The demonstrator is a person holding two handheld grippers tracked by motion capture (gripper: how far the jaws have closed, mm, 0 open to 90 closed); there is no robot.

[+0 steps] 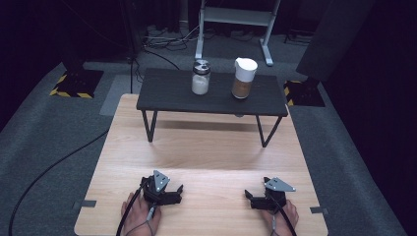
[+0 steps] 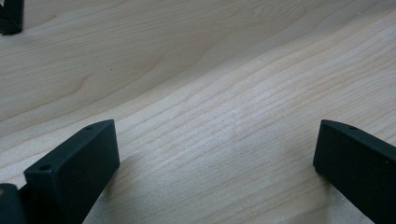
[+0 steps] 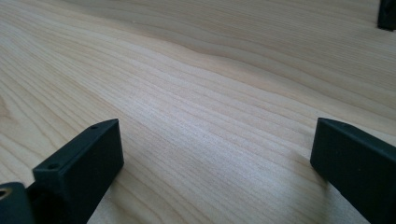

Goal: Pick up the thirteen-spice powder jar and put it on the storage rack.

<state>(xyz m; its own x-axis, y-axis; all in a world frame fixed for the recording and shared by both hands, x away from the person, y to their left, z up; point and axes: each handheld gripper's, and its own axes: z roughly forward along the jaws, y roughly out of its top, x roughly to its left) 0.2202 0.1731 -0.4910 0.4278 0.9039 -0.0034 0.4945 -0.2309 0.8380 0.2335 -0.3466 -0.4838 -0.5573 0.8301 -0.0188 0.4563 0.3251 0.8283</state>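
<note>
My left gripper rests low on the light wooden table near its front edge, held by a hand, with its jaws pointing right toward the middle. My right gripper lies opposite it and points left. In the left gripper view the left gripper stands open over bare wood with nothing between its jaws. The right gripper is open in the same way in its own view. A black jaw tip of the other gripper shows far off at the top left, and likewise at the top right.
A low black side table on thin legs stands at the back of the wooden table. On it are a glass jar with white contents and a metal lid and a white-lidded container with brown contents. Cables run over the grey floor.
</note>
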